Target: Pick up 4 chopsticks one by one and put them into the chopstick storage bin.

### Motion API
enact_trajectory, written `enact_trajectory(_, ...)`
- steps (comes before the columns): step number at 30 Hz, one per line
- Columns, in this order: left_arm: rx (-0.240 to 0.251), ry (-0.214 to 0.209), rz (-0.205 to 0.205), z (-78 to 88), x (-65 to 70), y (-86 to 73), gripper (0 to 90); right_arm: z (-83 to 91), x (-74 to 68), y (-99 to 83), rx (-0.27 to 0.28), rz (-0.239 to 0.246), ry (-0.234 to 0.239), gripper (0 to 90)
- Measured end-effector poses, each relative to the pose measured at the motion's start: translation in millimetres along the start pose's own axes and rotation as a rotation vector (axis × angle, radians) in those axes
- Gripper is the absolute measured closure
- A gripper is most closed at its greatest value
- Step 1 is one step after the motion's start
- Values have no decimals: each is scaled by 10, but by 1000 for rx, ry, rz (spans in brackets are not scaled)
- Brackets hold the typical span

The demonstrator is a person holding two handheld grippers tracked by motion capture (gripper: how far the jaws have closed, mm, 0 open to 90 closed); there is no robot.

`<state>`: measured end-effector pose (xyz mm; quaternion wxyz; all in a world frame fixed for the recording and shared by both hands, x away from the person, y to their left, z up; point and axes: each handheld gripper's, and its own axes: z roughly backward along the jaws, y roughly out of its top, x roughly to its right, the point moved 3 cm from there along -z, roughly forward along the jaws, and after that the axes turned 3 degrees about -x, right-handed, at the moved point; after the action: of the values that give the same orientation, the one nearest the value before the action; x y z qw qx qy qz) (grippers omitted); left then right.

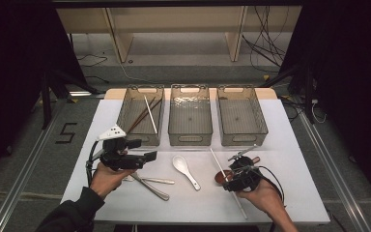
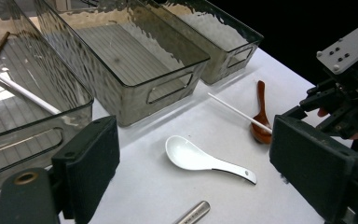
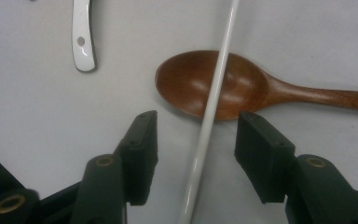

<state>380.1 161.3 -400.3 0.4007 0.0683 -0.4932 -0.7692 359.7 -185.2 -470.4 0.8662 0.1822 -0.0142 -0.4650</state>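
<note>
A long white chopstick lies across the bowl of a brown wooden spoon at the table's right front. My right gripper points down over it. Its jaws stand on either side of the chopstick without touching it. A white ceramic spoon rests in the middle of the table. My left gripper hovers at the left, level and facing right. Its jaws are wide open and hold nothing.
Three clear plastic bins stand in a row at the back: the left bin holds brown and white chopsticks, and the middle bin and right bin look bare. Metal utensils lie under my left hand.
</note>
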Motion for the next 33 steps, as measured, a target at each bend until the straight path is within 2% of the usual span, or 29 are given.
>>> enact_trajectory(6,10,-1,-1,29,10,-28,156,-24,-10,-15,-26,7,8,556)
enact_trajectory(10,23,5,-19,60,26,-47,156,-38,-6,-25,-37,14,-1,597)
enact_trajectory(12,18,4,-30,64,31,-75,156,-45,-4,-33,-48,16,-1,614)
enact_trajectory(21,-38,-8,-31,15,48,-231,156,-76,-4,-44,-70,26,-6,696)
enact_trajectory(28,-31,7,-63,-5,66,-238,156,-127,-4,-38,-91,31,-15,731)
enact_trajectory(33,-37,12,-67,-18,56,-250,156,-152,-15,-33,-99,32,-23,765)
